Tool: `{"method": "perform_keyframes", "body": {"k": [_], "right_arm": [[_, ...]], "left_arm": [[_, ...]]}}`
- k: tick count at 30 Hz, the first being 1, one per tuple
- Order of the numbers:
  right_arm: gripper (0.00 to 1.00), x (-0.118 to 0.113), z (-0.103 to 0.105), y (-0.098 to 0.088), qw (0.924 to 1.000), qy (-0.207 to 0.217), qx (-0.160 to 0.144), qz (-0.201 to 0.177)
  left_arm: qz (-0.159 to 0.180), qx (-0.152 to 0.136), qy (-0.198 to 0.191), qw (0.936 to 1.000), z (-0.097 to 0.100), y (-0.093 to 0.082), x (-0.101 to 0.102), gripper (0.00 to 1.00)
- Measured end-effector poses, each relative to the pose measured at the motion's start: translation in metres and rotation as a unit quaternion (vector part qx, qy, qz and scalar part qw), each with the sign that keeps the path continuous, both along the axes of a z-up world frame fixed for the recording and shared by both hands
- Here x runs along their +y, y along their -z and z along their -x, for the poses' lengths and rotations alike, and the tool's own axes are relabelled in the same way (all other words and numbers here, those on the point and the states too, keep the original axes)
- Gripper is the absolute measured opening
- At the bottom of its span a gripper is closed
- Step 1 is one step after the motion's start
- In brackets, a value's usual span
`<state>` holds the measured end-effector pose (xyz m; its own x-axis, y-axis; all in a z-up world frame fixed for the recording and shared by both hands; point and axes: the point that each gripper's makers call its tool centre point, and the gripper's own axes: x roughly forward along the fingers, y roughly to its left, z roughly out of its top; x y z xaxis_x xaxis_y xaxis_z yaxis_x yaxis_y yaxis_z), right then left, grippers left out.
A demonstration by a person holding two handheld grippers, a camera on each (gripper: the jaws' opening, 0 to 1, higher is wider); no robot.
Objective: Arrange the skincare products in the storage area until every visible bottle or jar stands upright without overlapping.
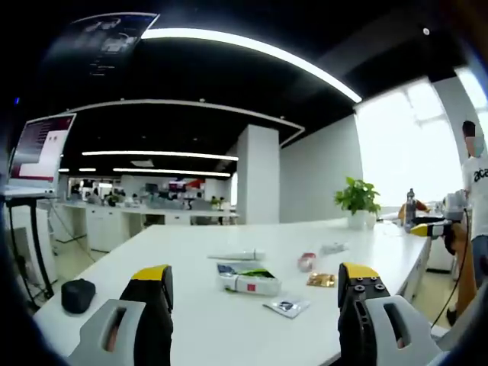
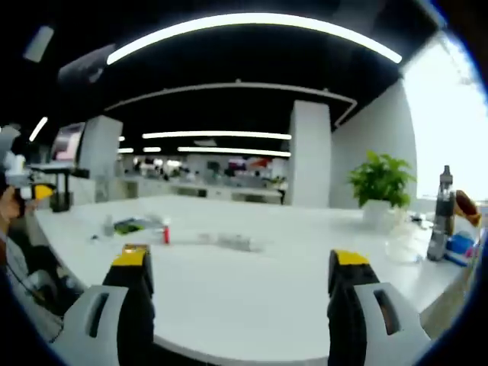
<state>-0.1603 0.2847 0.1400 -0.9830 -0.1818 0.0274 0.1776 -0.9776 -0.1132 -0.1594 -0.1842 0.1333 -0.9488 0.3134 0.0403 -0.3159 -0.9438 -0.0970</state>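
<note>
Left gripper view: white surface [image 1: 191,259] mostly bare near left gripper [image 1: 255,286], jaws wide apart. Small clutter mid-surface ahead: white box [image 1: 248,284], tube [image 1: 236,256], sachet [image 1: 286,306], gold packet [image 1: 321,280]; gaps between them. Dark object [image 1: 78,295] at near left edge. Potted plant [image 1: 357,200] far right.

Right gripper view: broad bare stretch ahead of right gripper [image 2: 238,286]; tall bottle [image 2: 440,213] far right.

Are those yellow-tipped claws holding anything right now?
No. The left gripper and the right gripper are both open and empty above the white table.
</note>
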Motion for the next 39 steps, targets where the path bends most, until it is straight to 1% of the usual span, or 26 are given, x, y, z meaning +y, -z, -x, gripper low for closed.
{"method": "perform_keyframes", "body": {"k": [2, 6, 10, 13, 16, 20, 24, 27, 29, 34, 39], "right_arm": [[1.0, -0.004, 0.0, 0.0, 1.0, -0.003, -0.001, -0.002], [1.0, -0.006, -0.002, -0.002, 1.0, -0.002, 0.003, -0.007], [1.0, -0.004, -0.001, -0.004, 0.9999, -0.007, 0.012, 0.007], [0.99, -0.007, -0.001, -0.004, 0.9997, -0.016, 0.015, 0.011], [0.99, -0.008, 0.0, -0.002, 0.9995, -0.022, 0.016, 0.013], [0.99, -0.007, -0.001, -0.002, 0.9995, -0.023, 0.019, 0.014], [0.95, -0.005, -0.001, -0.002, 0.9993, -0.026, 0.028, 0.004], [0.96, -0.004, -0.002, -0.004, 0.999, -0.027, 0.032, 0.012], [0.96, -0.003, -0.002, -0.004, 0.9989, -0.03, 0.033, 0.014], [0.95, 0.003, -0.002, -0.002, 0.9992, -0.02, 0.032, 0.011], [0.95, 0.003, -0.003, -0.003, 0.9991, -0.019, 0.035, 0.013]], "left_arm": [[-0.002, 0.001, -0.003, 1.0, -0.001, 0.0, -0.003, 0.91], [-0.014, 0.013, -0.001, 0.9998, -0.003, -0.005, -0.003, 0.91], [-0.027, 0.022, 0.0, 0.9994, 0.001, -0.008, -0.002, 0.91], [-0.032, 0.02, 0.0, 0.9993, 0.004, -0.006, 0.0, 0.91], [-0.024, 0.012, 0.003, 0.9996, 0.007, -0.001, 0.005, 0.91], [-0.014, 0.009, 0.008, 0.9998, 0.007, 0.002, 0.013, 0.91], [-0.01, 0.006, 0.017, 0.9998, 0.01, 0.005, 0.019, 0.91], [-0.011, 0.003, 0.023, 0.9997, 0.012, 0.009, 0.024, 0.87], [-0.011, -0.001, 0.026, 0.9996, 0.013, 0.011, 0.027, 0.87], [-0.004, -0.003, 0.036, 0.9993, 0.011, 0.014, 0.035, 0.87], [-0.005, -0.005, 0.039, 0.9992, 0.013, 0.015, 0.034, 0.87]]}}
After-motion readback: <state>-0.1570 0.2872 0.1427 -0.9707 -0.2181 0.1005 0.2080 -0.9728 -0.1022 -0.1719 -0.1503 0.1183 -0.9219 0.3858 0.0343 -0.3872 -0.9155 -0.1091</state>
